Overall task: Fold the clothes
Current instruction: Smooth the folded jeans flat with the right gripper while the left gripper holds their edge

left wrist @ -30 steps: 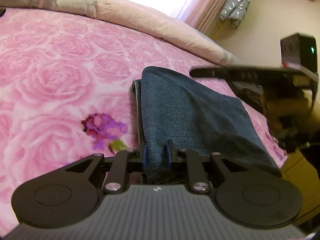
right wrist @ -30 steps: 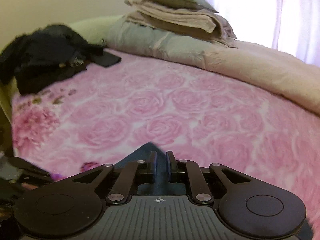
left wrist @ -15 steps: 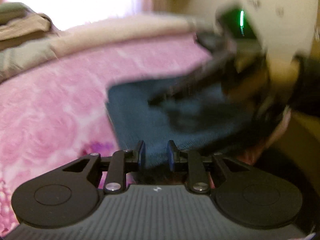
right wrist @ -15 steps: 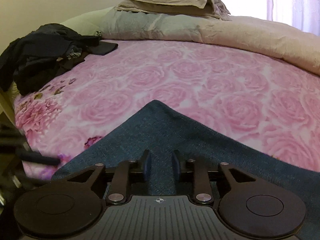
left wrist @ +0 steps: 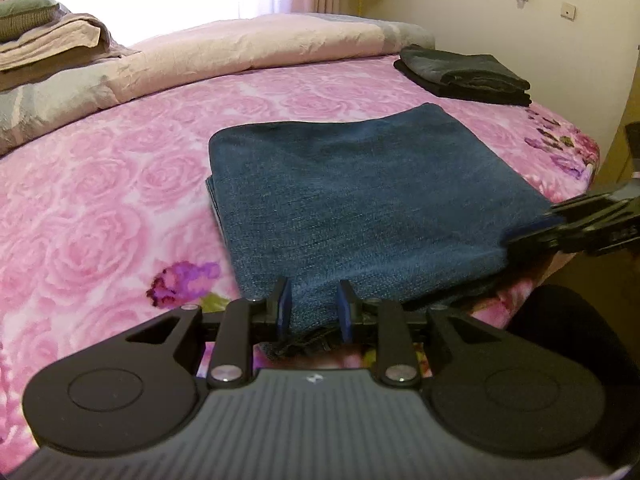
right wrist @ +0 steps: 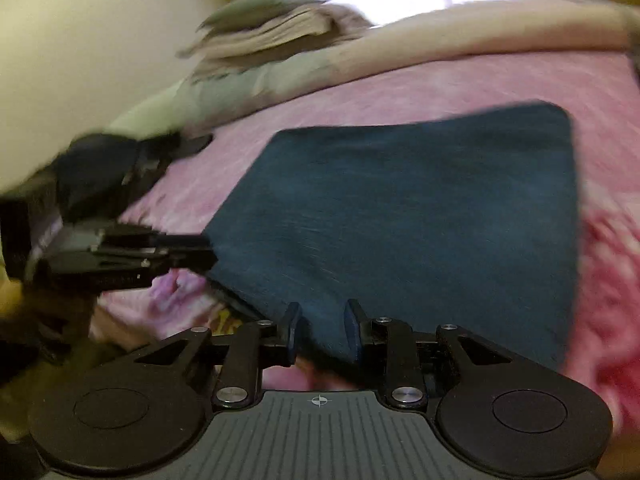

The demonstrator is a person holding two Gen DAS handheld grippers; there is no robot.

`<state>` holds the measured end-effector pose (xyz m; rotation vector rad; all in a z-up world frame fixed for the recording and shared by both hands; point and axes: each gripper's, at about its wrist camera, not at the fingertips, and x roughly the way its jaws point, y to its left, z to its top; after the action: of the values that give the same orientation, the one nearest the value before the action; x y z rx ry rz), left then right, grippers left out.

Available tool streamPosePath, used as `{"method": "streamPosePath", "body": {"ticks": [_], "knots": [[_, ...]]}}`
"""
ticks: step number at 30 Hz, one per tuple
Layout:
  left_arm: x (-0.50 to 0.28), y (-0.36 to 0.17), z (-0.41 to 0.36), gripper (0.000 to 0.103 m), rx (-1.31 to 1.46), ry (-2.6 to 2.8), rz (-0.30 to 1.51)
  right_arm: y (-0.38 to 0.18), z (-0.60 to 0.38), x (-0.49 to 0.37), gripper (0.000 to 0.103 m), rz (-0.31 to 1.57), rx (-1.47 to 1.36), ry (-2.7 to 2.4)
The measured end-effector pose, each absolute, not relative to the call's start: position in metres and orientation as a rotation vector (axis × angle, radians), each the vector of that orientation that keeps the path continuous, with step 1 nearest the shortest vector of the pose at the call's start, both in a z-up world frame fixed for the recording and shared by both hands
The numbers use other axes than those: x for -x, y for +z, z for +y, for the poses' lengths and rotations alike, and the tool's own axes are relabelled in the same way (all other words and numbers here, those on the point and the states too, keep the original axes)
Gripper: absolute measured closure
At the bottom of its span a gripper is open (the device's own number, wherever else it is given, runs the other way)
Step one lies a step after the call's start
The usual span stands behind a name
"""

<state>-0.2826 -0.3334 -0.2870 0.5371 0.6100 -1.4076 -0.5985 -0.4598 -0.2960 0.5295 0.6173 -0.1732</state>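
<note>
Jeans (left wrist: pixel 360 192), folded into a flat blue rectangle of several layers, lie on the pink rose-patterned bedspread (left wrist: pixel 100 200), close to the near edge of the bed. The left gripper (left wrist: pixel 312 312) stands at the near edge of the denim with its jaws a little apart, and the cloth edge sits between the blue pads (left wrist: pixel 285 308), which do not press it. The right gripper (right wrist: pixel 322 328) is at the other near corner, its jaws likewise partly open with denim between them; this view is blurred, so I cannot tell if the pads touch the cloth. A folded dark garment (left wrist: pixel 464 74) lies well apart, near the far corner. A rolled beige quilt (left wrist: pixel 248 48) lies along the far side.
</note>
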Motion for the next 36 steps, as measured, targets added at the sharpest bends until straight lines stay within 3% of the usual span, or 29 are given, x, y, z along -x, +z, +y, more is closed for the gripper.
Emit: {"method": "streamPosePath", "body": {"ticks": [8,13,22,31,36], "knots": [[0.289,-0.286,-0.331,0.081,-0.569,-1.391,0.589,-0.29,-0.454,0.64,0.075,0.658,-0.5,-0.239],[0.288,-0.286,-0.333,0.081,-0.577,-1.385,0.596,-0.28,-0.473,0.674,0.075,0.479,-0.62,-0.283],[0.29,-0.286,-0.334,0.081,-0.593,-1.372,0.597,-0.258,-0.481,0.663,0.075,0.361,-0.648,-0.155],[0.284,-0.287,-0.332,0.081,-0.549,-1.378,0.623,-0.26,-0.573,0.605,0.075,0.533,-0.384,-0.41],[0.283,-0.288,-0.331,0.081,-0.534,-1.379,0.632,-0.3,-0.633,0.561,0.075,0.654,-0.389,-0.453]]}}
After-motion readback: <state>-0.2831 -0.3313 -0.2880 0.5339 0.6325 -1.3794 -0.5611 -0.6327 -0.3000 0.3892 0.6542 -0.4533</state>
